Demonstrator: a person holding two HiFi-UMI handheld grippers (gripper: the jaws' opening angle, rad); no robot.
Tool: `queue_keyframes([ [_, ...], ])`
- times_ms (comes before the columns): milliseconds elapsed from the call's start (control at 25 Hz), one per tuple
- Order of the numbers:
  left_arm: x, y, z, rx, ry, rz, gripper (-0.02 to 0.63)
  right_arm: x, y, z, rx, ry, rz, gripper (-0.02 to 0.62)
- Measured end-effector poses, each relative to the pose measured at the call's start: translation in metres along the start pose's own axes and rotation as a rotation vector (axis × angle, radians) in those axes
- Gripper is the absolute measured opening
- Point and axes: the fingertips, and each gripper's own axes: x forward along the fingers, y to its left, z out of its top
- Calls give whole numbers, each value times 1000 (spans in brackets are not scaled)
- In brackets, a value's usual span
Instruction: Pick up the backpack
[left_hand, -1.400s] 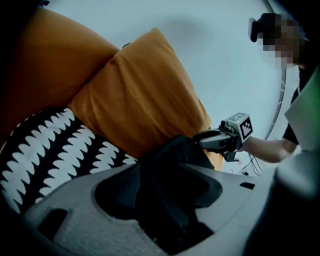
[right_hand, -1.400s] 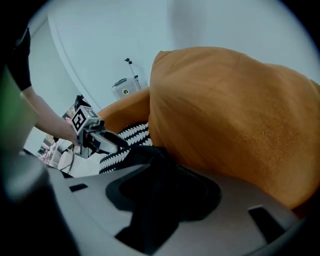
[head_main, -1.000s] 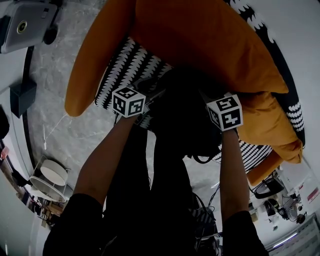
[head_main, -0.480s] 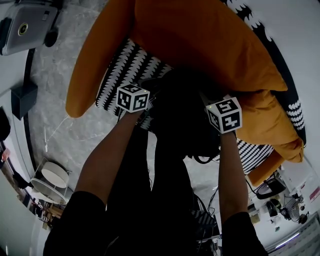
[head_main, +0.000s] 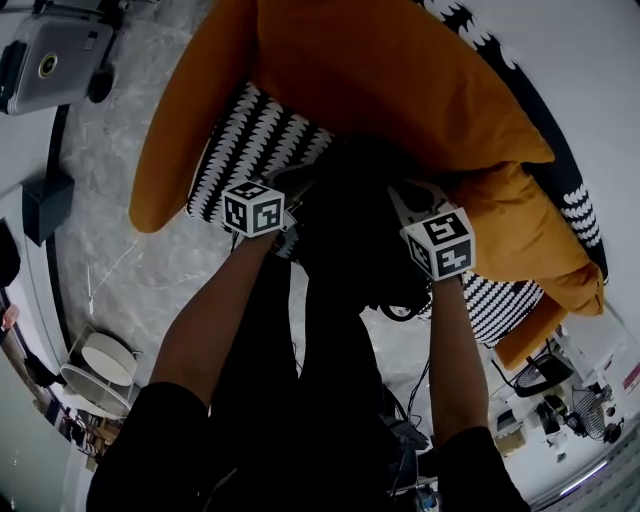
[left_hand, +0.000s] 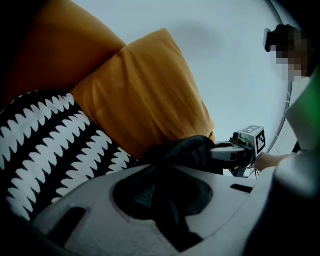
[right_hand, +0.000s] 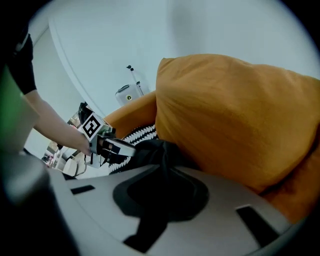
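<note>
Jaws just closing: left claw (left_hand: 161, 186) and right claw (right_hand: 159, 196) each pinch black backpack (head_main: 352, 215) fabric. Backpack outline lost in shadow; claw tips hidden in head view.

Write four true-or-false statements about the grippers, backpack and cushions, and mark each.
1. Both grippers grip the backpack. True: the left gripper and right gripper are shut on its fabric, and their jaws have just been closing.
2. The backpack is red. False: it is black.
3. The cushion behind it is orange. True.
4. The patterned fabric is green and yellow. False: it is black and white.
</note>
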Motion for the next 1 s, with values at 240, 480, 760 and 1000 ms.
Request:
queue_keyframes([
  [240,-15,-25,-2,44,-20,-16,64,-28,18,-6,9,-64,21,41],
  [480,-27,-64,-9,74,-13,-38,64,-66,33,-27,25,-117,19,41],
  [760,-40,-113,-25,85,20,-49,64,-107,47,-57,68,-148,57,40],
  [1000,-55,-151,-43,113,101,-50,64,-139,64,-74,64,-125,79,40],
])
